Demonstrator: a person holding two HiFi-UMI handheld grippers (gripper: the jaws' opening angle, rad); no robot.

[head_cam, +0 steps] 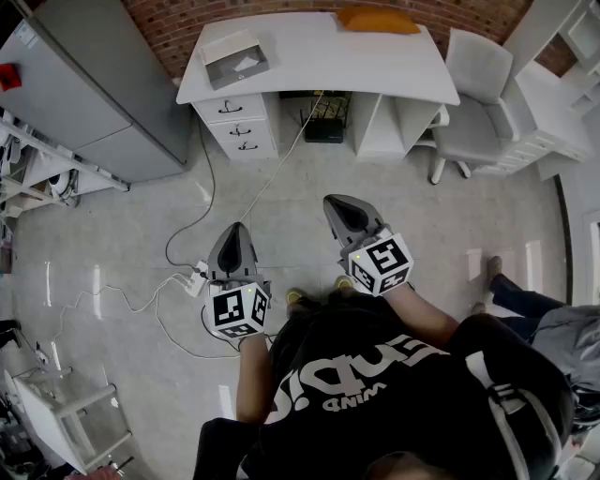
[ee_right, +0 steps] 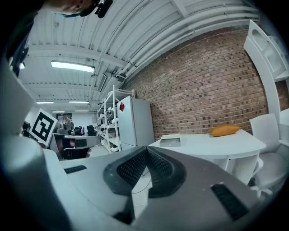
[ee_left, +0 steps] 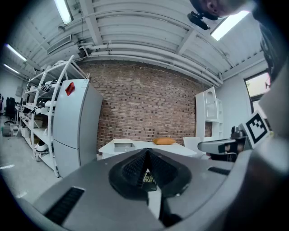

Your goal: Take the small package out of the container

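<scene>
Left gripper (head_cam: pixel 233 234): jaws pressed together, empty, well short of the desk (head_cam: pixel 319 56). Best to close in first and spread the jaws before dipping in. Container (head_cam: pixel 234 58): grey open box at the desk's left end. Small package (head_cam: pixel 247 64): pale, flat, inside. Right gripper (head_cam: pixel 342 208): jaws together, empty; could steady the box.

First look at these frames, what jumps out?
The left gripper and right gripper sit mid-frame in the head view, jaws shut on nothing, held roughly level over the floor. Well ahead of them a white desk stands against a brick wall. The desk has a grey container at its left end and an orange object at its right.
</scene>
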